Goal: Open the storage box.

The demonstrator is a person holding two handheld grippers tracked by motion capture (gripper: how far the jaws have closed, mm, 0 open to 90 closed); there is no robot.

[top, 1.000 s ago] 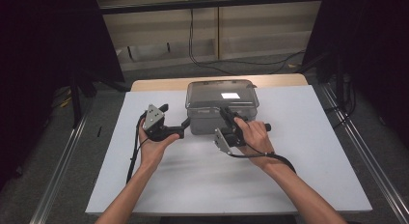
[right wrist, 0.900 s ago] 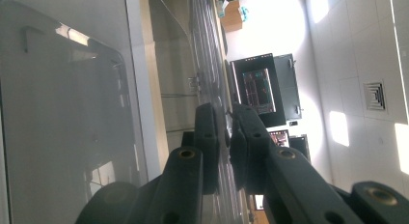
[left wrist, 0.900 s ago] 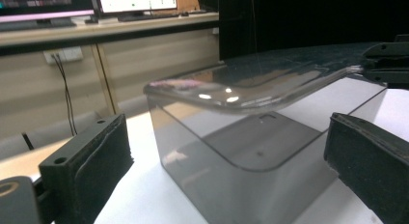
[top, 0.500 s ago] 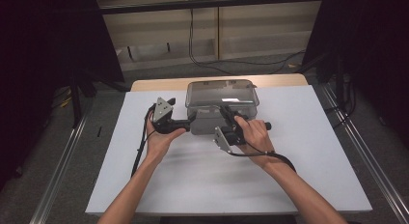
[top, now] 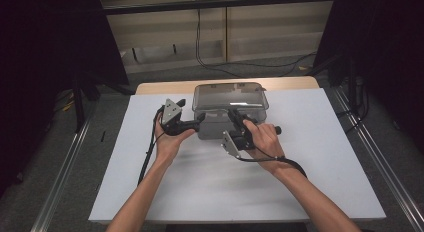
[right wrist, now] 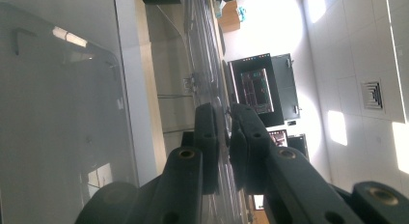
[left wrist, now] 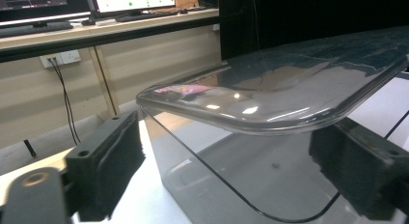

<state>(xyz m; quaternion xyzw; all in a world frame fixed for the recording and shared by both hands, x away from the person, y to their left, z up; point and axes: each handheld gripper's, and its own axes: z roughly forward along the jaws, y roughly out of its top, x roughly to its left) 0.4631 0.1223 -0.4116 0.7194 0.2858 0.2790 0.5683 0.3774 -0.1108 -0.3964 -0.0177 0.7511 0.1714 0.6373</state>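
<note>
On the white table [top: 310, 157], toward its far edge and near the middle, sat a smoky transparent plastic box [top: 220, 127] with a clear lid [top: 228, 96] over it. At the box's near left corner, the left gripper [top: 196, 125] was held level, its jaws spread wide; in the left gripper view the two black pads [left wrist: 113, 161] stood on either side of that corner, just under the overhanging lid [left wrist: 270, 89], apart from the box wall [left wrist: 217, 175]. The right gripper [right wrist: 223, 147] was at the front edge of the lid, right of centre, turned on its side. Its jaws were drawn nearly together, and they seemed to pinch the lid's thin rim, though the rim between them was hard to make out.
</note>
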